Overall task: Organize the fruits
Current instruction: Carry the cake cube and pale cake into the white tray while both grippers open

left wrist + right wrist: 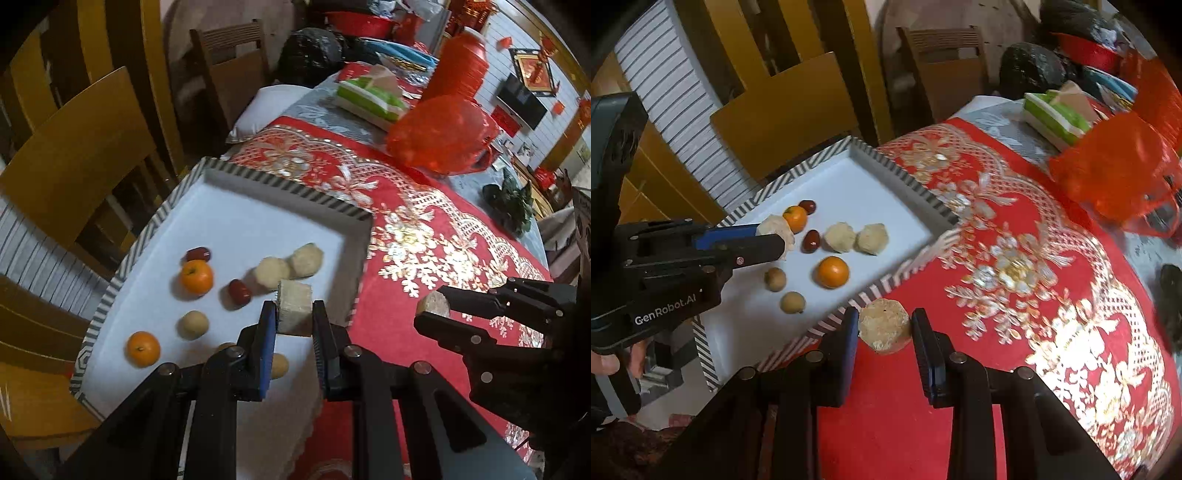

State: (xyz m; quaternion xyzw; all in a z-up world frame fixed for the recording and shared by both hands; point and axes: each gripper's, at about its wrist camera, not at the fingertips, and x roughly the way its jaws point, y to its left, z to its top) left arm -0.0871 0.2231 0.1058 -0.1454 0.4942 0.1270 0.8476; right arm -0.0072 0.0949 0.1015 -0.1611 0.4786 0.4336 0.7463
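Observation:
A white tray (207, 206) with a black-and-white striped rim (908, 184) lies on the table's left end. Two oranges (196, 277) (143, 348), two red dates (239, 292) (198, 254), two pale peeled chunks (272, 272) (306, 259) and small tan longans (192, 324) rest in it. My left gripper (294, 310) is shut on a third pale chunk (295, 293) above the tray's right part. Over the red cloth beside the tray's near rim, my right gripper (885, 315) is shut on another pale chunk (884, 328). Each gripper shows in the other's view: left gripper (774, 236), right gripper (430, 304).
A red and gold embroidered cloth (424, 221) covers the table. A red net bag (443, 133), a green-and-white tissue pack (369, 98), dark leaves (511, 199) and clutter sit farther back. Wooden chairs (74, 162) stand along the tray's far side. A hand (605, 363) holds the left gripper's handle.

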